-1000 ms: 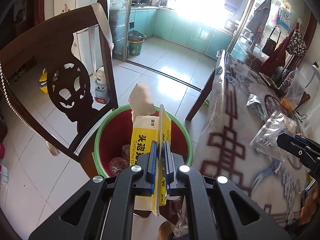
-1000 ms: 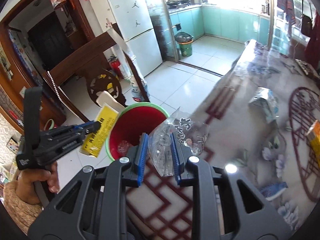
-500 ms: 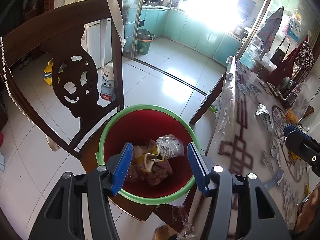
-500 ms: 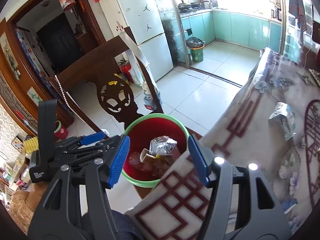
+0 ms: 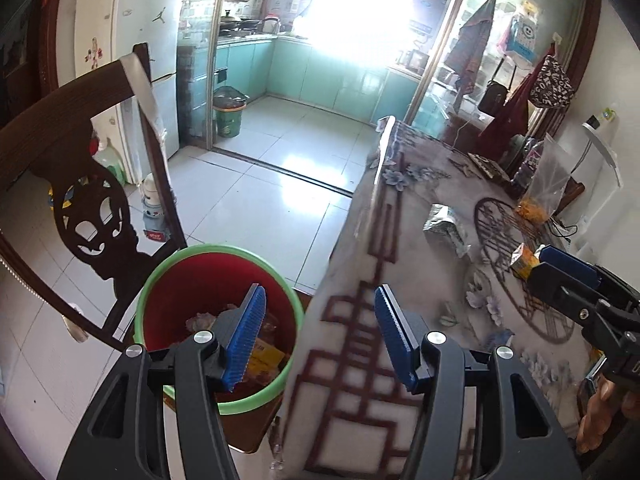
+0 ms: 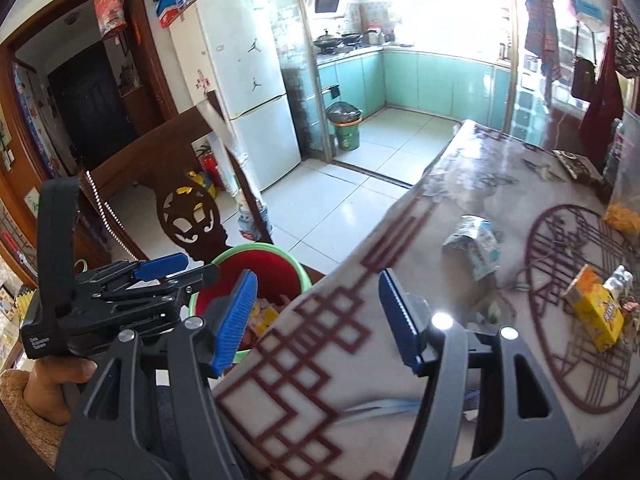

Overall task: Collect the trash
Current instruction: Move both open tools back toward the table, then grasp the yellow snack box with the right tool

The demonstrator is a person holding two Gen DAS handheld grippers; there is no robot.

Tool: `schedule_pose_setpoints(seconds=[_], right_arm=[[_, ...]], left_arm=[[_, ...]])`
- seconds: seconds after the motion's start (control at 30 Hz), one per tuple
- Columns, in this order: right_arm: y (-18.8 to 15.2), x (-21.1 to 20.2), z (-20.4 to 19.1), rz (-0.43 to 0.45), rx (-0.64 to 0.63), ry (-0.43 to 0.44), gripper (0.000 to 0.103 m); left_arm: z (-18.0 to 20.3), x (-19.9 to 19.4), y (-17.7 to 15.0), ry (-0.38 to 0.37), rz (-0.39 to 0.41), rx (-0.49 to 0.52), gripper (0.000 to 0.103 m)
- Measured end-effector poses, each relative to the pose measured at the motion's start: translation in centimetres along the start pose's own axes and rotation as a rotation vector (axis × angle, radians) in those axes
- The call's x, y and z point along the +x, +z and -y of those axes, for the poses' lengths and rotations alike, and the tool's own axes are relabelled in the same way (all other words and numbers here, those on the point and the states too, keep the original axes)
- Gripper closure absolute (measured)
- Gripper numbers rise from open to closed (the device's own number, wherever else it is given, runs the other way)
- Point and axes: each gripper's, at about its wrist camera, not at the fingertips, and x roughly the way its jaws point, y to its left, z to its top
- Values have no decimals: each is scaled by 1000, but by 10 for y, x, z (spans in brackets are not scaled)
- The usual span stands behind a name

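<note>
A red bin with a green rim (image 5: 218, 276) stands on a chair beside the table and holds several wrappers; it also shows in the right wrist view (image 6: 256, 264). My left gripper (image 5: 320, 336) is open and empty over the table edge next to the bin. My right gripper (image 6: 316, 320) is open and empty above the patterned tablecloth (image 6: 320, 360). On the table lie a crumpled silver wrapper (image 5: 446, 224) (image 6: 474, 246) and a yellow box (image 6: 596, 312) (image 5: 524, 262).
A dark wooden chair back (image 5: 88, 184) rises left of the bin. A clear bag of orange snacks (image 5: 540, 196) stands at the table's far side. A fridge (image 6: 244, 92) and a green kitchen bin (image 6: 346, 130) stand farther off on the tiled floor.
The left gripper let go of the yellow packet and the right let go of the clear bag, both into the bin. Both grippers opened and then swung right toward the table.
</note>
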Motion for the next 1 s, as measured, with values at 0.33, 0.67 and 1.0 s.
schedule_pose_setpoints(seconds=[0.33, 0.67, 1.0], right_arm=[[-34, -13, 166, -82, 63, -241, 40], [-40, 40, 335, -344, 67, -298, 40], [-34, 66, 352, -438, -59, -283, 28]], left_arm=[[95, 33, -18, -97, -76, 128, 43], [145, 75, -34, -103, -165, 204, 41], [165, 111, -17, -96, -177, 181, 41]])
